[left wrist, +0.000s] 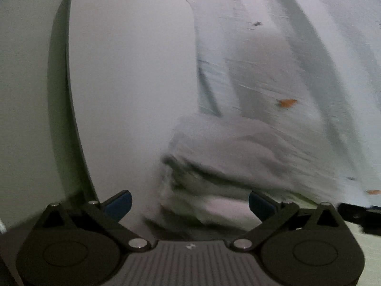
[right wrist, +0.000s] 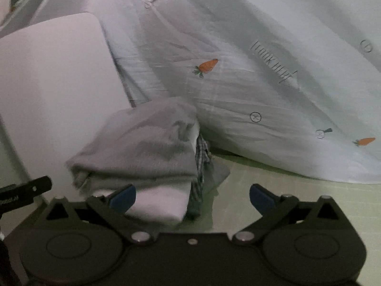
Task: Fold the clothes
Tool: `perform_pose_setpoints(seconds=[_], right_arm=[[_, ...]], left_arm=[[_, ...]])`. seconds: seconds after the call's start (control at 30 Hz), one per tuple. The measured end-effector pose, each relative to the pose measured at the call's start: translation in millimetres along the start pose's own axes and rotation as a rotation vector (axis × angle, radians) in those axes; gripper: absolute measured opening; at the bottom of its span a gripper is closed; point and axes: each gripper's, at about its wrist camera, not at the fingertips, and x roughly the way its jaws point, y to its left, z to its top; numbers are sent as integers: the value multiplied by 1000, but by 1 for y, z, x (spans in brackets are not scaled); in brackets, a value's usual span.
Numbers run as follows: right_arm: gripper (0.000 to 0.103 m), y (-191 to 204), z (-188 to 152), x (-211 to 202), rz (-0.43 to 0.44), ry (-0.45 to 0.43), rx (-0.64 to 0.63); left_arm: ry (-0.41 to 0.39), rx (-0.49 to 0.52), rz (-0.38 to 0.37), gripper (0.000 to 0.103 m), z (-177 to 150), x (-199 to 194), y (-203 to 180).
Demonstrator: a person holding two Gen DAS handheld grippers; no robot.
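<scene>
— While the left wrist view is smeared, what shows?
— Left gripper [left wrist: 189, 203] spread wide, grasping nothing; blurred stack of folded clothes [left wrist: 228, 157] just ahead, beside a smooth white rounded panel [left wrist: 128, 76].
— And the right wrist view?
— Right gripper [right wrist: 192, 197] released too. Soft grey fold tops the stack of folded clothes [right wrist: 142, 152], checked fabric [right wrist: 202, 164] at its side, on a pale green surface [right wrist: 285, 181]; behind, a crinkled carrot-print duvet [right wrist: 273, 76].

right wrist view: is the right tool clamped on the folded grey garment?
No. The right tool stands wide open, and the folded grey garment lies on the stack ahead, free of its pads.
</scene>
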Motion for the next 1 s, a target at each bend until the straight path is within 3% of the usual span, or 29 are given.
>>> perform_pose_setpoints(seconds=[0.23, 0.47, 0.73, 1.0], right_arm=[[103, -14, -33, -79, 17, -7, -64], [103, -34, -76, -135, 42, 19, -87], [103, -48, -117, -175, 55, 79, -109], [103, -61, -128, -193, 45, 86, -124]], left_arm=[[33, 16, 32, 103, -47, -84, -30], [74, -1, 42, 103, -88, -142, -47], [115, 15, 38, 103, -116, -173, -70], [120, 1, 35, 103, -126, -188, -84]])
